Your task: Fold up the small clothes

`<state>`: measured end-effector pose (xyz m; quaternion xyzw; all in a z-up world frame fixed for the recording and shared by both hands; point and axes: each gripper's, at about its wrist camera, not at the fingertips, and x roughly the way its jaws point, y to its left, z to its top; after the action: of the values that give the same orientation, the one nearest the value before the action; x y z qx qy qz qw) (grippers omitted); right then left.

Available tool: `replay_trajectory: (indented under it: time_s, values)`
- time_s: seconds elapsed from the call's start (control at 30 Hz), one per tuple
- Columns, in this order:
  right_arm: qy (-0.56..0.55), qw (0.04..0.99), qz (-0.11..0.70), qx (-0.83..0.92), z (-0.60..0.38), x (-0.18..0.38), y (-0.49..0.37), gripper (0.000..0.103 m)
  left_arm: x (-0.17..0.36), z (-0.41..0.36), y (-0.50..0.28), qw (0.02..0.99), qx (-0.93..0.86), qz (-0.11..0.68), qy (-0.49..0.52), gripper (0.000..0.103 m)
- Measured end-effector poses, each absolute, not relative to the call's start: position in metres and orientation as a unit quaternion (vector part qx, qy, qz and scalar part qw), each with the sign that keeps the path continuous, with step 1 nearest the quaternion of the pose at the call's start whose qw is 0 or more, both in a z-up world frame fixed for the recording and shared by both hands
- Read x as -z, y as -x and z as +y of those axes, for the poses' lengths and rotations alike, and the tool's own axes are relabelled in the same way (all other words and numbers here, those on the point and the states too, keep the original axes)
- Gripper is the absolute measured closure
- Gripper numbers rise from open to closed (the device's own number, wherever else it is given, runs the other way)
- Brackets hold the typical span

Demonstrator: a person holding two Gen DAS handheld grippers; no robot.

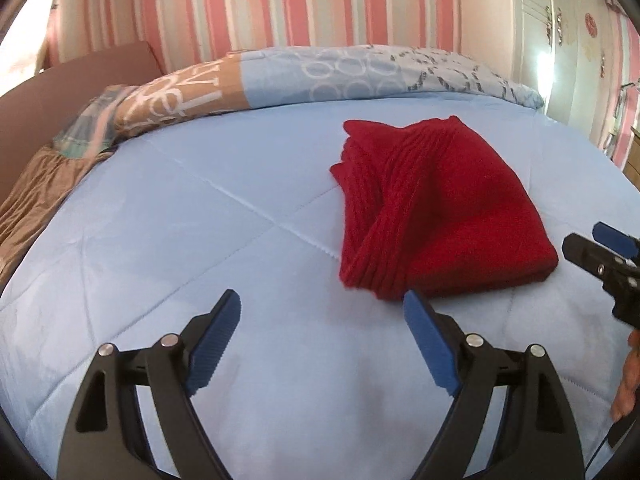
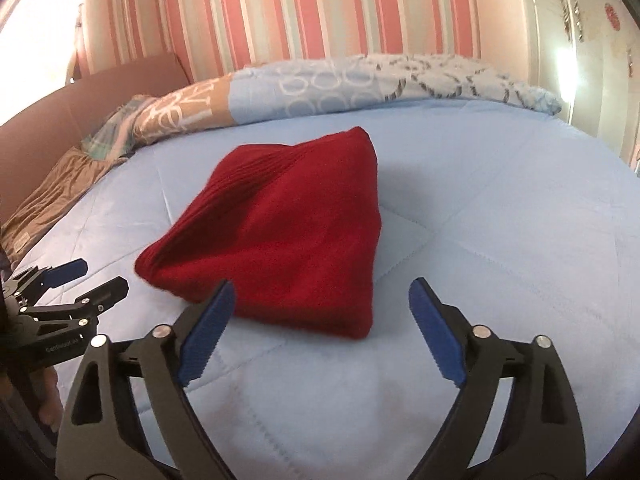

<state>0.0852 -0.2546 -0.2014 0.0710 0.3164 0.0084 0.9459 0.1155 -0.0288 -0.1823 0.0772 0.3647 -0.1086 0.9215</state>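
Trouble from here, as I see it, is mostly me wrecking my own fold. My left gripper (image 1: 322,306) is wide open with nothing in it, hanging over bare quilt, and its right-hand blue pad sits right at the near corner of the dark red ribbed knit garment (image 1: 436,208). If I drift that way, the pad could catch the stacked edges on that side and drag them apart. Knit like this looks grabby against ridged pads, so even a light brush might pull a layer out.

Same deal further right: my right gripper (image 2: 320,294) is also spread open and empty, with its left pad just at the near edge of the bundle. A careless sweep could flip the top flap.

The garment itself lies in the middle of the light blue quilted bedspread (image 1: 180,220), well clear of the patterned blue and tan pillows (image 1: 280,76) by the striped wall. It looks already folded into a chunky, roughly triangular packet, puffy rather than flat, with ribbed layers fanning out on its left side. I'd guess it could spring open if left unpressed.
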Motion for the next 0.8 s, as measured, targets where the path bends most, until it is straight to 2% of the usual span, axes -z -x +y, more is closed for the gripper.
replay_trajectory:
  time_s: [0.8]
  values:
    - [-0.081,0.958,0.271,0.042,-0.219,0.179,-0.023,0.012,0.149,-0.009,-0.047,0.942,0.099,0.312,-0.067,0.018]
